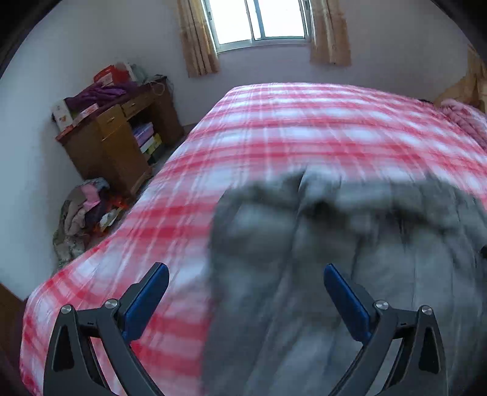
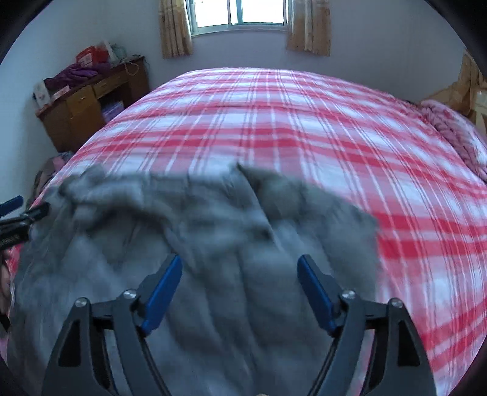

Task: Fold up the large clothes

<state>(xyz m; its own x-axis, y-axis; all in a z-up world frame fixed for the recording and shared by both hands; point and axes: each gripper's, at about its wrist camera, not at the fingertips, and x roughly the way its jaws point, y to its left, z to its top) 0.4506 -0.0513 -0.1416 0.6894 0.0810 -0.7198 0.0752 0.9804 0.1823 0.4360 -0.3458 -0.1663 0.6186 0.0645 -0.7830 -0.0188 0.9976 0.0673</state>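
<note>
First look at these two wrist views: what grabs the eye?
The red-and-white plaid bedspread fills both views, with a rumpled grey garment spread across its near side. Both grippers, left and right, hang open above the cloth. A bright window sits in the far wall.

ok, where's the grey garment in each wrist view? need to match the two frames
Left wrist view: the grey garment fills the lower right, on the red plaid bedspread.
Right wrist view: the grey garment fills the lower left and centre; the bedspread stretches beyond it.
Shared landmark: the window at top centre, and the wooden desk at left.
</note>
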